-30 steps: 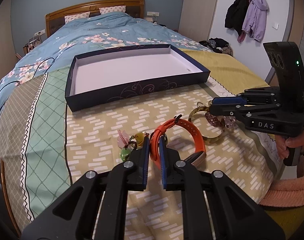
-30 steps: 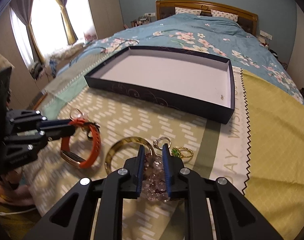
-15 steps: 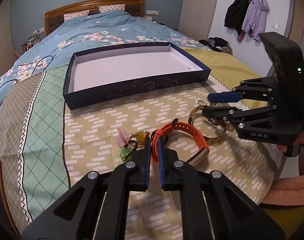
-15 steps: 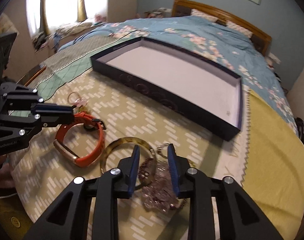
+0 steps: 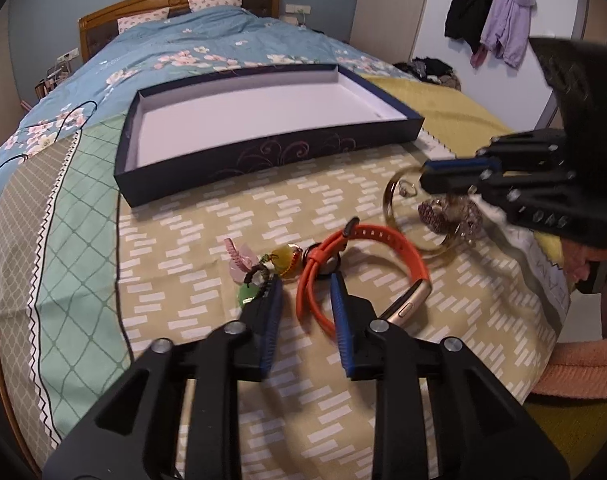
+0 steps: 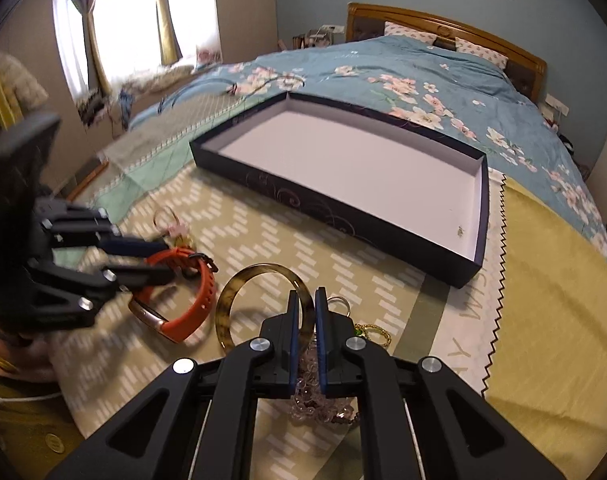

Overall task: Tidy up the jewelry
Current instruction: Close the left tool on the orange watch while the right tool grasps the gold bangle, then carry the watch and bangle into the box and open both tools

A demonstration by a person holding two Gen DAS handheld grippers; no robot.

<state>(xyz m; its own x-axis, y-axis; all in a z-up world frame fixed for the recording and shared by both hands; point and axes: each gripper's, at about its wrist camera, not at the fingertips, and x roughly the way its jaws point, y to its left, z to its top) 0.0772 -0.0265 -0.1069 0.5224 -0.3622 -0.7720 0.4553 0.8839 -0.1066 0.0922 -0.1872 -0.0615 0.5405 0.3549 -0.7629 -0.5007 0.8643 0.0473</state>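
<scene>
Orange watch band [image 5: 367, 240] lies between the spread fingers of the left gripper [image 5: 305, 280]. Right gripper [image 6: 304, 300] is clenched on the tortoiseshell bangle [image 6: 239, 284], tilted off the bed [image 6: 543, 280].

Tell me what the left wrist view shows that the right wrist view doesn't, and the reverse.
Left wrist only: jackets hanging on the wall, and the left tongs open astride the orange watch band.
Right wrist only: the curtained window, a green-stone ring, and the right tongs shut on the amber bangle.
Both: the empty navy box, the bangle, the band, the bead bracelet, the bed.
</scene>
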